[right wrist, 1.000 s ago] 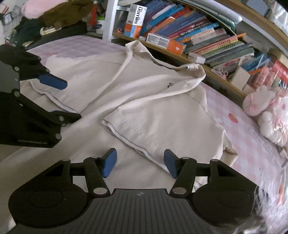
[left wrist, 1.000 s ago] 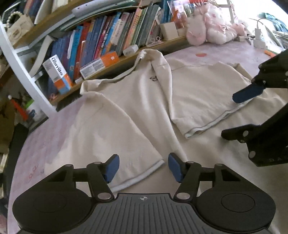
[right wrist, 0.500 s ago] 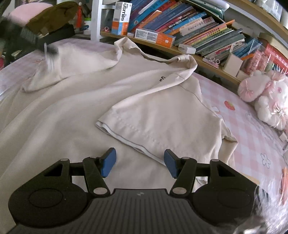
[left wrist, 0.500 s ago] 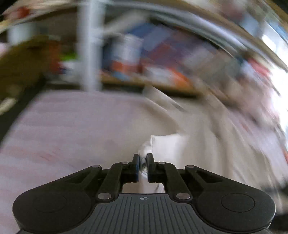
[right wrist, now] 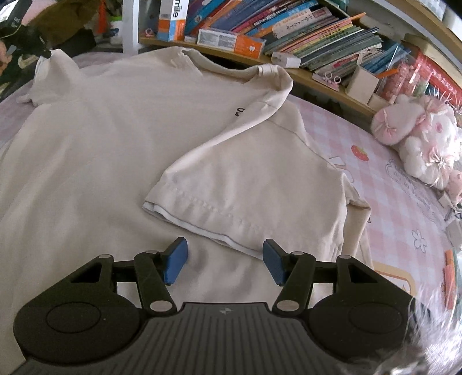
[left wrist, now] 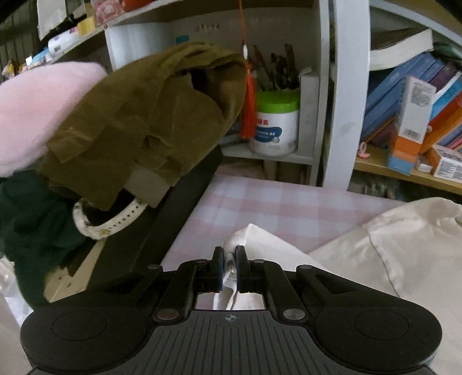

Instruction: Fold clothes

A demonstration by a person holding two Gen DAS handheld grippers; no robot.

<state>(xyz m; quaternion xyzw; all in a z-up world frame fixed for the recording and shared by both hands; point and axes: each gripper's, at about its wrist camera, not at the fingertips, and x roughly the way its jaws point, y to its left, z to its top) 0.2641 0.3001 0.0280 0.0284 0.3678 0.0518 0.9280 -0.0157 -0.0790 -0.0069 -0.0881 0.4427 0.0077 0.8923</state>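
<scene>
shirt (right wrist: 115, 161) on bed (right wrist: 389, 178), bookshelf (right wrist: 288, 26) behind

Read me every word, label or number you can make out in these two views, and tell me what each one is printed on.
"mile" (the start is cut off by the frame edge): white and orange box on the bookshelf, right wrist view.
"FO", dark print seen sideways, uncertain: chest of the cream shirt.
Book spines: print too small to read.
White tub with green lid: label blurred, unreadable.
Orange carton: print too small.

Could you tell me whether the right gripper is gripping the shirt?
No, the right gripper hangs open above the cream shirt.
</scene>
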